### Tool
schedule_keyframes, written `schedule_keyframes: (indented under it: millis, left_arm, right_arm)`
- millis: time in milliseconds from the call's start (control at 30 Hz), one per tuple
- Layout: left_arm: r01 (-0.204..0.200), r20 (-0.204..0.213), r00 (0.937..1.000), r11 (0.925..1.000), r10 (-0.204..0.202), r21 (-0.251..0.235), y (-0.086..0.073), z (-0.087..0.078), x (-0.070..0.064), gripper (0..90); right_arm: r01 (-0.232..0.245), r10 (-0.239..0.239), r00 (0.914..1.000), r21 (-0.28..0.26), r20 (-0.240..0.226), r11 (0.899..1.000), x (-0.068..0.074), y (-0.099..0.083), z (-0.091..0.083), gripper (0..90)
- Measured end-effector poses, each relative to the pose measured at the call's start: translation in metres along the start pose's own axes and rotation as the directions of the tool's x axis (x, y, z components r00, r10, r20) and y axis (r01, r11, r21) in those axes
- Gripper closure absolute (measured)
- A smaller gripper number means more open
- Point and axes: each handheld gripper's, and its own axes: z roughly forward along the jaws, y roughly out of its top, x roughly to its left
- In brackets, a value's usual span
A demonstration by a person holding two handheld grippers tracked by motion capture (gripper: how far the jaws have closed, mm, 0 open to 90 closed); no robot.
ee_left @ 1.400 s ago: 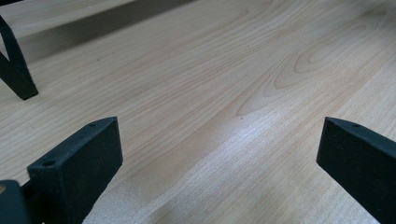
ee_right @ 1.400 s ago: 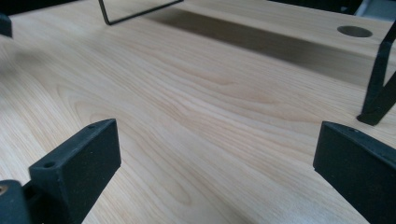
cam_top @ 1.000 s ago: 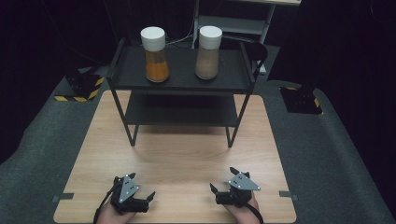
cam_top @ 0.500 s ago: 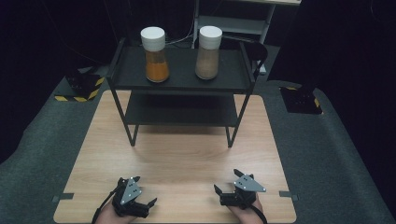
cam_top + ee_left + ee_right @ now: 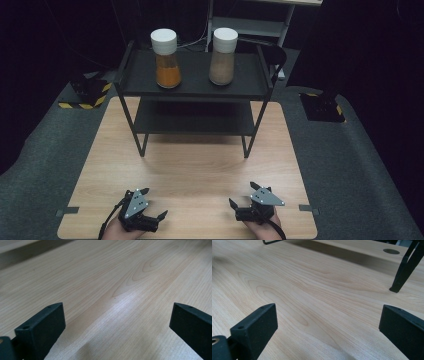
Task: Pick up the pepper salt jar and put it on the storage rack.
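Two jars sit side by side on the top shelf of a black two-tier rack (image 5: 250,92) at the far end of the wooden table (image 5: 195,170). The orange-filled jar (image 5: 166,60) is on the left, the brown-filled jar (image 5: 223,57) on the right, both upright with white lids and a clear gap between them. The lower shelf looks dark, can't tell what's on it, if anything.

Way back at the near edge, well apart from the rack, the left gripper (image 5: 154,204) hangs low over the wood with its jaws spread wide and nothing between them; its own view is just bare grain between the two black jaws. The right gripper (image 5: 243,194) is over on the near right, same deal: jaws wide apart, pinching nothing. In its view, one black rack leg (image 5: 403,270) stands on the table off to the far right.

Grey carpet (image 5: 350,165) surrounds the table, with yellow-black striped blocks (image 5: 85,95) on it at the far left.
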Motion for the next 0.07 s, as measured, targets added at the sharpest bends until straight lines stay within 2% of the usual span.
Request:
schedule_keyframes:
  millis: [67]
  left_arm:
    - [0.008, 0.003, 1.0000, 1.0000, -0.008, -0.004, 0.0002, 0.0004, 0.0009, 0.5]
  right_arm:
    - [-0.004, 0.004, 1.0000, -0.004, 0.001, 1.000, -0.0003, -0.0011, -0.0009, 1.3]
